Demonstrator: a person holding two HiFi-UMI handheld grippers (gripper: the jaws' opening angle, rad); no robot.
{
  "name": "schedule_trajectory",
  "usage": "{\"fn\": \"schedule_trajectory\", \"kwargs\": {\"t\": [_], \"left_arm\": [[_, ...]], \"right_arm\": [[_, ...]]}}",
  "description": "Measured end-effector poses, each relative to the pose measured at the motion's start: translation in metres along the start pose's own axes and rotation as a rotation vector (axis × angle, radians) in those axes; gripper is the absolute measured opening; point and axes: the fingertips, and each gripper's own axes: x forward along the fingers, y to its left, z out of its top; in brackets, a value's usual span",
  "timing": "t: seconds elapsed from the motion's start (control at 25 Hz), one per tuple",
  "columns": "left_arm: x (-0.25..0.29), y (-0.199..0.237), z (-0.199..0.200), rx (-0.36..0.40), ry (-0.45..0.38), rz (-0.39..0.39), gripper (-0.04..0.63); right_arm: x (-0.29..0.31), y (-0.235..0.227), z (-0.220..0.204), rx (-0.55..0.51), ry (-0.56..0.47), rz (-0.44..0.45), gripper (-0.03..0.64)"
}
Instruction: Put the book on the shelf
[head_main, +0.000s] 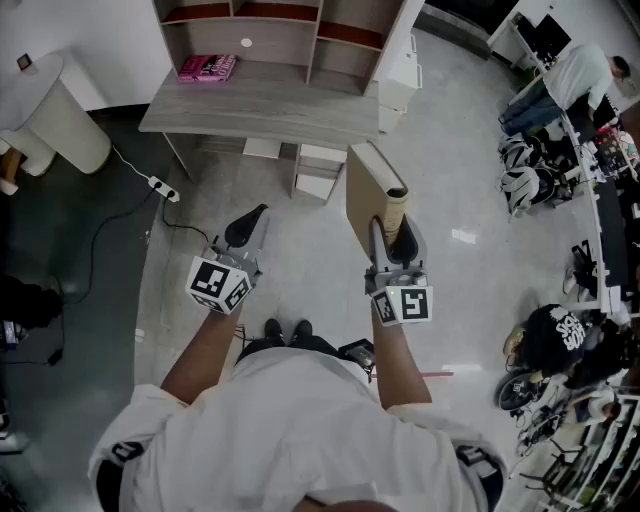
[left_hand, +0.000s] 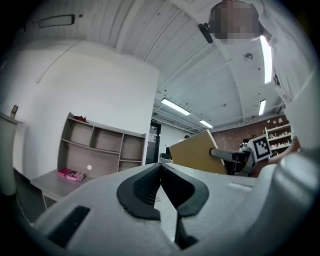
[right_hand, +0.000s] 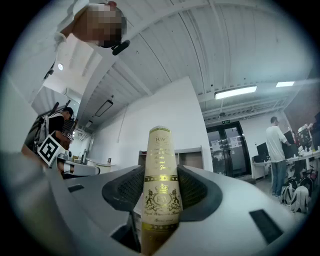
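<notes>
- Head view: our right gripper (head_main: 397, 228) has its jaws clamped across the spine of the book (head_main: 364, 192). The book stands on edge and reaches forward from the jaws. Our left gripper (head_main: 252, 222) is alongside, empty, and well apart from the book. The shelf (head_main: 290, 28) rises from the tabletop (head_main: 260, 108) well ahead of both pairs of jaws. A pink book (head_main: 207, 67) lies on the tabletop ahead of the left jaws.
- Left gripper view: the left jaws are closed pad to pad with nothing between them. The shelf's compartments lie ahead and to their left, and the held book is off to their right.
- Right gripper view: the cream, gilt-printed spine stands upright between the right jaws. A pad presses on each side, so the jaws are spread to the book's thickness.
- We judge the step in hand to be carrying the book to the shelf. To do it well, we should keep the clamp firm and the book upright while closing in. We should then line its free edge up with an open compartment, clear of the pink book, with the left jaws ready to steady it.
</notes>
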Motion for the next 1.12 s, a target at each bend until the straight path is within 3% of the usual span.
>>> {"fn": "schedule_trajectory", "kwargs": {"t": [0.12, 0.4, 1.12], "left_arm": [[-0.002, -0.016, 0.011, 0.054, -0.017, -0.002, 0.015], [-0.008, -0.042, 0.024, 0.097, -0.039, 0.000, 0.017], [0.003, -0.041, 0.009, 0.061, 0.035, 0.060, 0.012]], "right_arm": [[-0.005, 0.001, 0.004, 0.000, -0.008, 0.028, 0.202], [-0.020, -0.004, 0.020, -0.007, -0.038, 0.044, 0.202], [-0.028, -0.027, 0.016, 0.090, -0.079, 0.049, 0.204]]}}
